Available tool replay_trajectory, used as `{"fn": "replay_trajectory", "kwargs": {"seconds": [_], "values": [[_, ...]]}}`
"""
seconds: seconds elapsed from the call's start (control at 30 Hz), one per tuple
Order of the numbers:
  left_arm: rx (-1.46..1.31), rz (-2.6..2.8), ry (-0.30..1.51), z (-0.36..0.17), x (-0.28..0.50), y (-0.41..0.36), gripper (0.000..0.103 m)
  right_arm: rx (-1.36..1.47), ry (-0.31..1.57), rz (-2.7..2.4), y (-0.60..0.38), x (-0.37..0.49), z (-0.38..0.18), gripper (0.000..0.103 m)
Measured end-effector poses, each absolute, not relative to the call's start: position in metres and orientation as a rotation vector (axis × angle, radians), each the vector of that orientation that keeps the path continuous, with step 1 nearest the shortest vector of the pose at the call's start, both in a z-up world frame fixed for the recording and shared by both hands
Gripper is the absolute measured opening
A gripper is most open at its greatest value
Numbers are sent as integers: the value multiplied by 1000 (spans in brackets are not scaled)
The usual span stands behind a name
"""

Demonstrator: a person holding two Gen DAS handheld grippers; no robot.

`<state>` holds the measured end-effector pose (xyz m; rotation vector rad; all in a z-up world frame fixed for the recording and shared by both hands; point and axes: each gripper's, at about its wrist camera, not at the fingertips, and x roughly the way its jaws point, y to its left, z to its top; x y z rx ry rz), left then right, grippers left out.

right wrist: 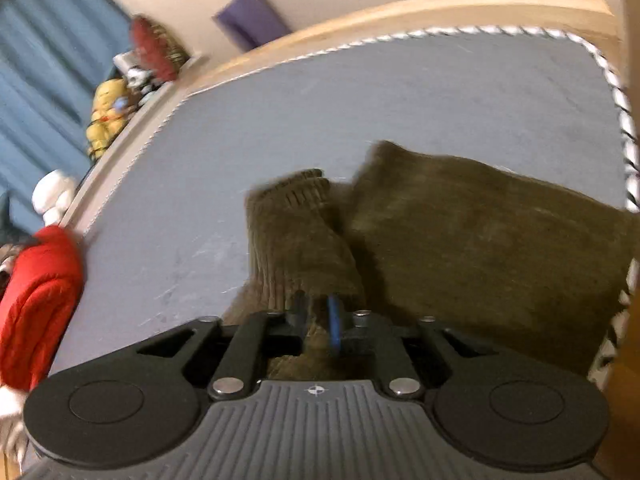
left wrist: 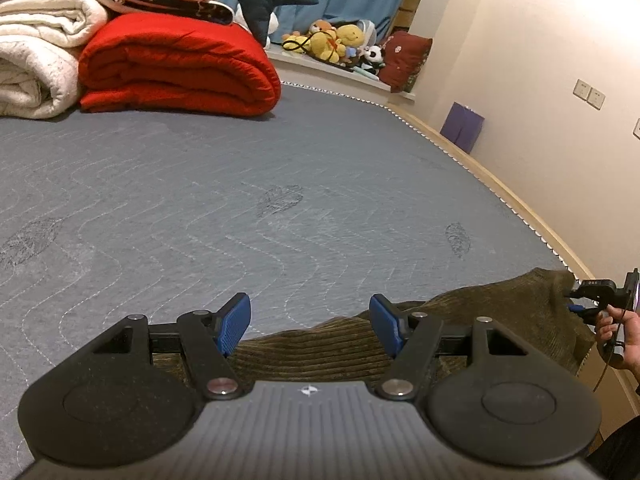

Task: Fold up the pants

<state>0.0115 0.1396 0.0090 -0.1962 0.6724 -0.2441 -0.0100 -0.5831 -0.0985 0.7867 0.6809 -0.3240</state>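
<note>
Olive corduroy pants (right wrist: pixel 460 240) lie near the corner of the grey quilted mattress (left wrist: pixel 240 184). Left gripper (left wrist: pixel 310 322) hovers over their edge, jaws wide, nothing between. Right gripper (right wrist: pixel 318 314) has its jaws narrowly parted with a fold of pant leg between them; whether the pads press is unclear. Red folded quilt (left wrist: pixel 176 68), white blankets (left wrist: pixel 36 40) and plush toys (left wrist: pixel 332 42) sit well apart.

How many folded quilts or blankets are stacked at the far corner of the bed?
3 for certain: red quilt at the front, two white blankets beside it. More bedding lies above, partly cropped.
</note>
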Motion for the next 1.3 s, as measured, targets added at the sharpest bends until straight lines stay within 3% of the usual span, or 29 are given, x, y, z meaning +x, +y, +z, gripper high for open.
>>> {"fn": "replay_trajectory", "kwargs": {"seconds": [0.03, 0.1, 0.4, 0.67, 0.73, 0.87, 1.1, 1.3], "values": [[-192, -248, 672, 10, 12, 138, 71, 785, 684, -320, -581, -10, -99, 44], [-187, -256, 674, 9, 13, 134, 71, 787, 692, -309, -580, -8, -101, 52], [-152, -266, 690, 3, 14, 127, 71, 879, 729, -618, -601, -35, -92, 52], [-159, -275, 685, 4, 17, 124, 71, 533, 870, -572, -562, -11, -91, 49], [-155, -274, 687, 4, 18, 124, 71, 458, 839, -457, -544, -3, -86, 38], [-156, -269, 687, 3, 17, 125, 71, 551, 675, -180, -530, -4, -66, 36], [-161, -264, 692, 2, 17, 130, 72, 673, 759, -472, -564, -22, -85, 42], [-146, -284, 686, 4, 15, 125, 73, 690, 637, -627, -595, -47, -69, 53]]}}
